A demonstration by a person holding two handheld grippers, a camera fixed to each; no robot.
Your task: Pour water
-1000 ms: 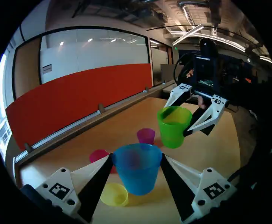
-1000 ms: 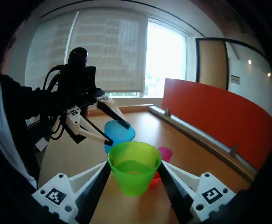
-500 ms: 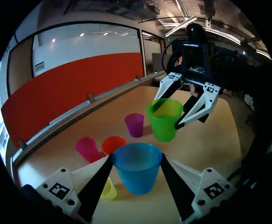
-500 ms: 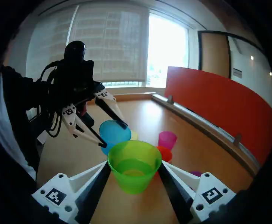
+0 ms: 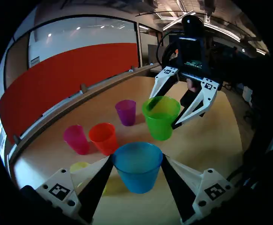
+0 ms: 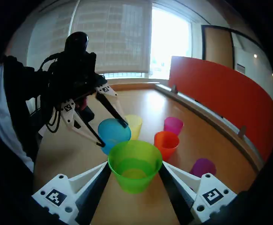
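Two cups have been raised higher over the wooden desk (image 5: 215, 131) within the last second, the translucent blue plastic cup (image 5: 137, 174) gripped between the fingers of the left gripper (image 5: 137, 159) and the translucent green plastic cup (image 6: 135, 178) between those of the right gripper (image 6: 135, 165), so pouring is judged near.

An open-plan office with a glass-walled room at its side.
A long wooden worktop (image 5: 215, 131) runs along a low red partition (image 5: 61, 75), and behind that stands a wood-framed glass wall (image 5: 80, 37). Strip lights (image 5: 181, 20) hang under an exposed ceiling, and a wide window (image 6: 172, 41) with roller blinds (image 6: 110, 37) closes the far end.
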